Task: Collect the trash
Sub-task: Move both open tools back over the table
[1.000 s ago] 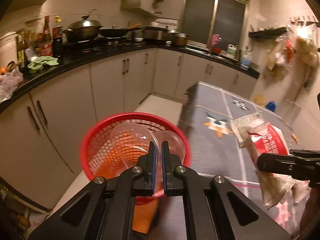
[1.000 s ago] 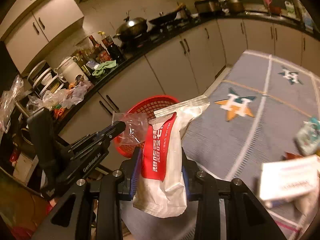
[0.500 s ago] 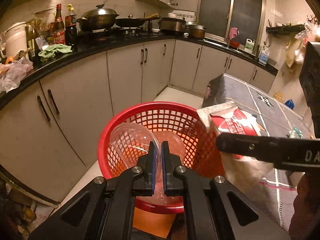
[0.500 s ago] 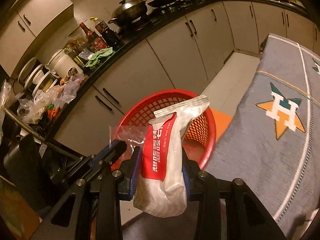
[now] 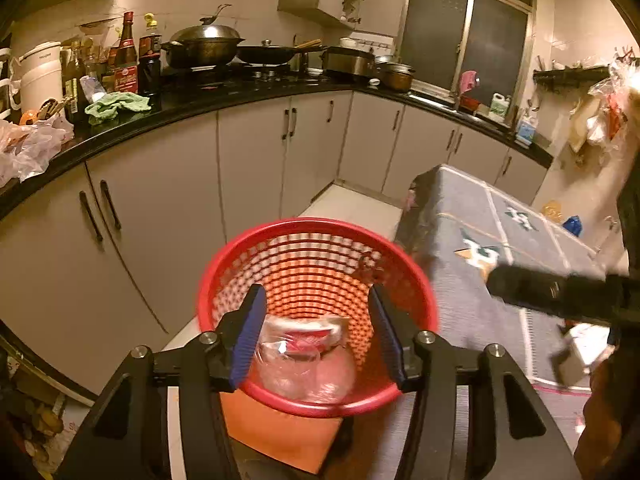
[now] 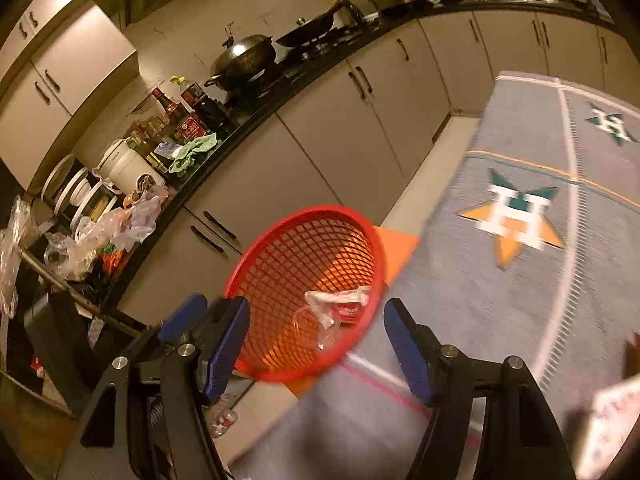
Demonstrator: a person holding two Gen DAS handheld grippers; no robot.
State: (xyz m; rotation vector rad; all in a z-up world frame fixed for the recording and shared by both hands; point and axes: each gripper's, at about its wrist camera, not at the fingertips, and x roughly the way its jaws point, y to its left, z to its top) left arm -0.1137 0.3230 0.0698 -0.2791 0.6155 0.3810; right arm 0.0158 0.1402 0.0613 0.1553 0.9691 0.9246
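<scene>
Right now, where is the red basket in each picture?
Left wrist view: the red basket sits low in the middle, behind the opening, empty left gripper.
Right wrist view: the basket is below centre, left of the grey tablecloth.
Shared landmark: the lidded wok on the counter.

Lidded wok on the stove, sauce bottles, green cloth, white rice cooker, grey cabinets, dark window
</scene>
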